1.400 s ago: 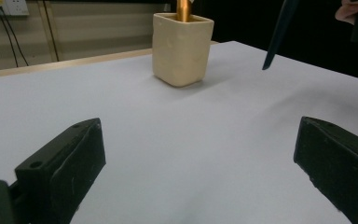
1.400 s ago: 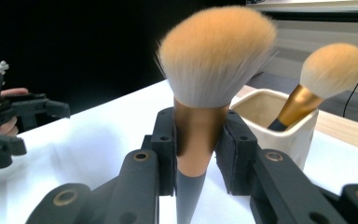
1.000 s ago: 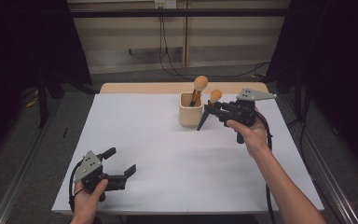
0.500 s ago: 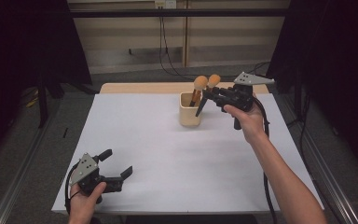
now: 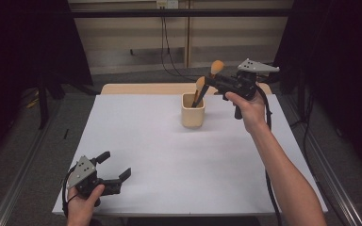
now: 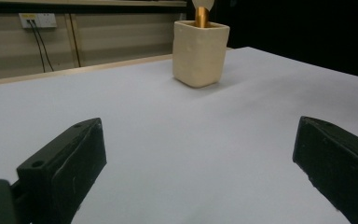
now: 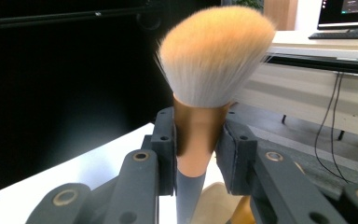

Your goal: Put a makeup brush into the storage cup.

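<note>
Right tool [image 5: 210, 81] clamped; left tool [image 5: 114, 165] apparently open.

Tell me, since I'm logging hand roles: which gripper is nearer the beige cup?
Right. The right gripper holds a makeup brush just above the beige cup; the left gripper rests open at the table's near left corner.

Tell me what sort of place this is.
Probably a lab or studio set up for recording handling work, not a home. A plain white-topped table stands between dark curtains, cables hang from a wall socket, and a computer monitor with a keyboard sits on a desk behind.
</note>
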`<state>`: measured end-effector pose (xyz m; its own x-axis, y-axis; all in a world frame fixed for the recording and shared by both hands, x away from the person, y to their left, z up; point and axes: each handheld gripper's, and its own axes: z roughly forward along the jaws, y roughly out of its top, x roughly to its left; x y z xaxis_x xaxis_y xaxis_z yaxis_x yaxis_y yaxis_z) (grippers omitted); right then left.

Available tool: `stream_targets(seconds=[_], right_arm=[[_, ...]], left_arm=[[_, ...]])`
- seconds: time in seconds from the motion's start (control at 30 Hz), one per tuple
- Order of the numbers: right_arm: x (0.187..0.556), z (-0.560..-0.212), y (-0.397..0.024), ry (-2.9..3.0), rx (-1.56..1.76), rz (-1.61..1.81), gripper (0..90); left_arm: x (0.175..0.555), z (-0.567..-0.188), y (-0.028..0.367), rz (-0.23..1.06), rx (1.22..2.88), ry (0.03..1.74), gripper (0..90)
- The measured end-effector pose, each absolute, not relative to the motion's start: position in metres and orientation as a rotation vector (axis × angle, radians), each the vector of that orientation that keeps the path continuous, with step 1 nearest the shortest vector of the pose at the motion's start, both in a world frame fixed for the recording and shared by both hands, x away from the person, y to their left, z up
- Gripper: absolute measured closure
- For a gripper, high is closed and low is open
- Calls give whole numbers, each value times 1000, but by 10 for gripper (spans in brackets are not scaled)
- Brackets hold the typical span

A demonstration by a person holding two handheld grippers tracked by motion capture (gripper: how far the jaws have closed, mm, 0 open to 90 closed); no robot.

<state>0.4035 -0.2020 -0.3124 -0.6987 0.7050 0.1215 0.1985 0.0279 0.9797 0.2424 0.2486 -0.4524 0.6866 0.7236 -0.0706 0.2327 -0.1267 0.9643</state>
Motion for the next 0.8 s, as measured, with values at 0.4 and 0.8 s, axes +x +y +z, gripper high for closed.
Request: stream_targets(seconds=[0.4,0.8], right_arm=[[418,-312,-192,1895,932,1676,709],[426,-326,-185,1925,947,1606,709]], left_arm=[[245,-454,249,506,1705,778,25],[244,-453,247,504,1716,765,25]])
